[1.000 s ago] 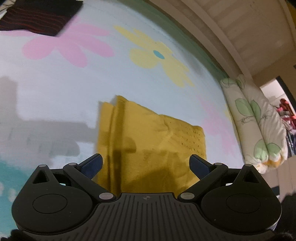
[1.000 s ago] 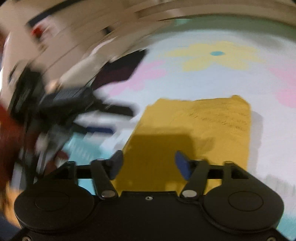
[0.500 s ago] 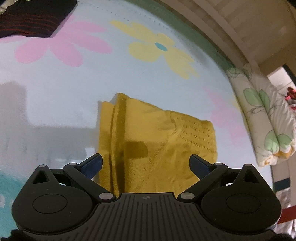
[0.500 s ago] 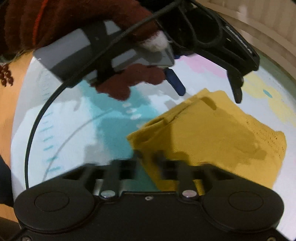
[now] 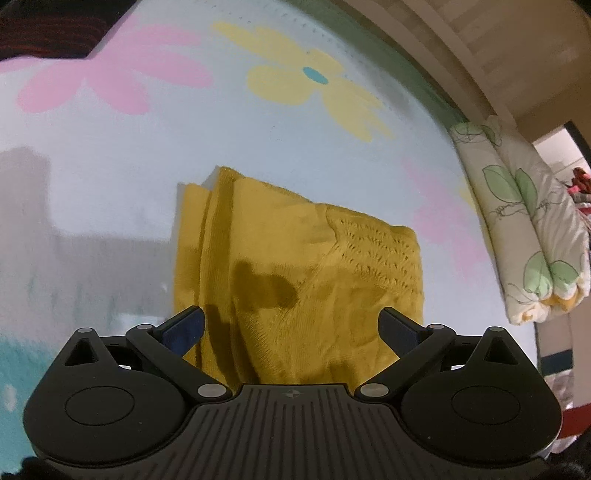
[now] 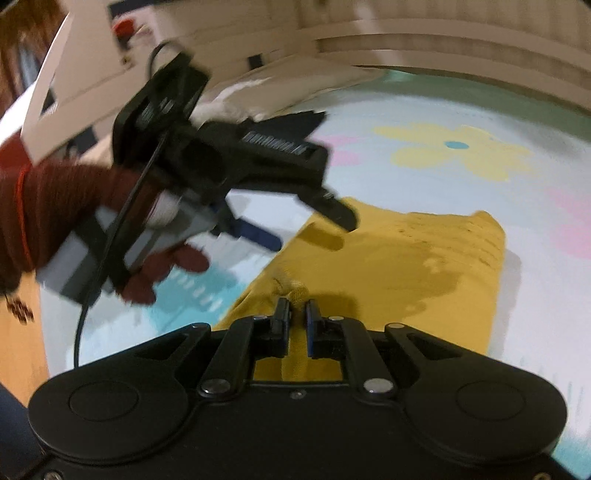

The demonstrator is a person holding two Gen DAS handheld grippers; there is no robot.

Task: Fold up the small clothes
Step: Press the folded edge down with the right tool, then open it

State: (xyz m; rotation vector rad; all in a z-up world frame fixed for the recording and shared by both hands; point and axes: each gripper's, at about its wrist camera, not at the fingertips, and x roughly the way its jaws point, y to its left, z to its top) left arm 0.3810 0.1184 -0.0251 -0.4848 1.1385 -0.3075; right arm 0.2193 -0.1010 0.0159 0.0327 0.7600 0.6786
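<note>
At the bottom centre of the right wrist view, the right gripper (image 6: 296, 319) has its jaws pressed nearly together, pinching a raised bunch of the yellow knit garment (image 6: 399, 269) at its near edge. The garment lies folded on a pale blue sheet (image 6: 406, 184) with a flower print, reaching toward the right of the frame. In the left half of that view, the left gripper (image 6: 314, 225) hangs above the garment's left edge, held by a hand in a dark red glove (image 6: 162, 273), its jaws spread and nothing between them. In the left wrist view, the same spread fingers (image 5: 184, 326) frame the lower middle, with the garment (image 5: 295, 266) just beyond them in layered folds. Farther off, a dark striped cloth (image 5: 48, 33) sits at the upper left, and a folded leaf-print quilt (image 5: 524, 221) lies along the right edge.
</note>
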